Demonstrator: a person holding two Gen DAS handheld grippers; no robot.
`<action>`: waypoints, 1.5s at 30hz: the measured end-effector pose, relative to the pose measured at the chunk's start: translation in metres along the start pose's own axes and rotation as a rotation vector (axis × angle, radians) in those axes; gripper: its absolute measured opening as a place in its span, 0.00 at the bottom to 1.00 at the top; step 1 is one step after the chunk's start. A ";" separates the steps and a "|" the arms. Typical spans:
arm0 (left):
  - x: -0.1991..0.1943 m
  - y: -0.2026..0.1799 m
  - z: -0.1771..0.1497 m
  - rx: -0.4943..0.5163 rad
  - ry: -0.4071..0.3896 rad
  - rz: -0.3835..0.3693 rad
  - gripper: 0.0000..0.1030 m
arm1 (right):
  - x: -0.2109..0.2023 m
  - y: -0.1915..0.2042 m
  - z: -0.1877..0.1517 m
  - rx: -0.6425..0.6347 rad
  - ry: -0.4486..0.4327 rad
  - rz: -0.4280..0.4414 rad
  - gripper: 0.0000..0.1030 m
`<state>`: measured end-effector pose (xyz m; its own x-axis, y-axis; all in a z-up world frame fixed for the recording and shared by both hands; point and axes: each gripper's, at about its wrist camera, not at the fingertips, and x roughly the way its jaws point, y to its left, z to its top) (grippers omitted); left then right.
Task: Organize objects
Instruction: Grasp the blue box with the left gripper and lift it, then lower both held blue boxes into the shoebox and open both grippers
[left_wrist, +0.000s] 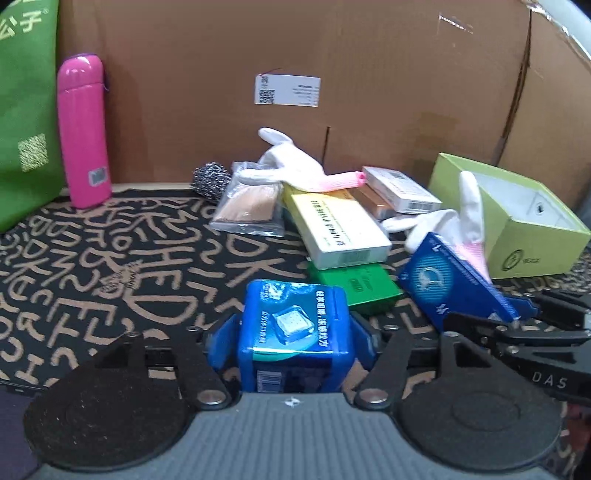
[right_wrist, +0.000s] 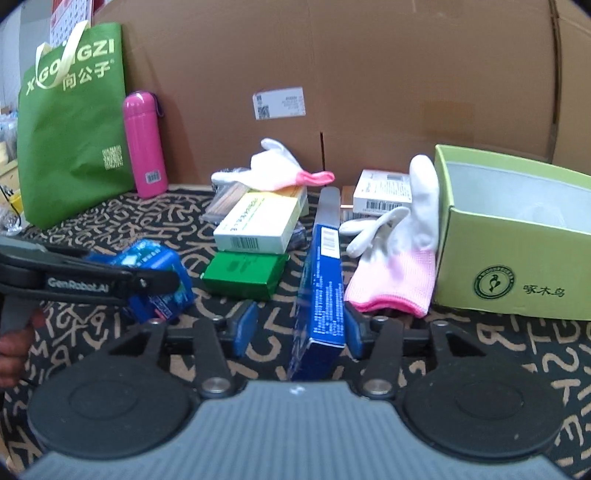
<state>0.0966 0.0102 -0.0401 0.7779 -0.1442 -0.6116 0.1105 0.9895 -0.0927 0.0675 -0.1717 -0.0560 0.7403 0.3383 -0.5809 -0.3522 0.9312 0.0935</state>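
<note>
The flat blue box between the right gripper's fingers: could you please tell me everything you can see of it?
The flat blue box is thin printed cardboard, dark blue, with a white barcode label and small white print on its side. It stands on a narrow edge, tilted, on the patterned cloth. It sits between the fingers of the right gripper, against the right finger with a gap on the left, so it looks released. The pink cuff of a white glove leans beside it.

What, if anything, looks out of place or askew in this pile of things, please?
The flat blue box stands on edge between the right gripper's open jaws, tilted rather than lying flat. A white glove leans against the green box.
</note>
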 end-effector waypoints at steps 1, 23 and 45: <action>0.001 0.000 0.000 0.001 0.002 -0.001 0.66 | 0.002 -0.001 0.000 0.004 0.007 -0.006 0.47; -0.024 -0.056 0.027 0.057 -0.043 -0.239 0.59 | -0.053 -0.028 0.007 0.066 -0.155 -0.028 0.17; 0.091 -0.226 0.132 0.149 -0.036 -0.299 0.59 | -0.094 -0.205 0.066 0.190 -0.331 -0.418 0.17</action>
<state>0.2243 -0.2265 0.0286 0.7181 -0.4308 -0.5466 0.4245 0.8935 -0.1464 0.1083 -0.3854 0.0324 0.9456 -0.0682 -0.3183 0.0958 0.9928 0.0721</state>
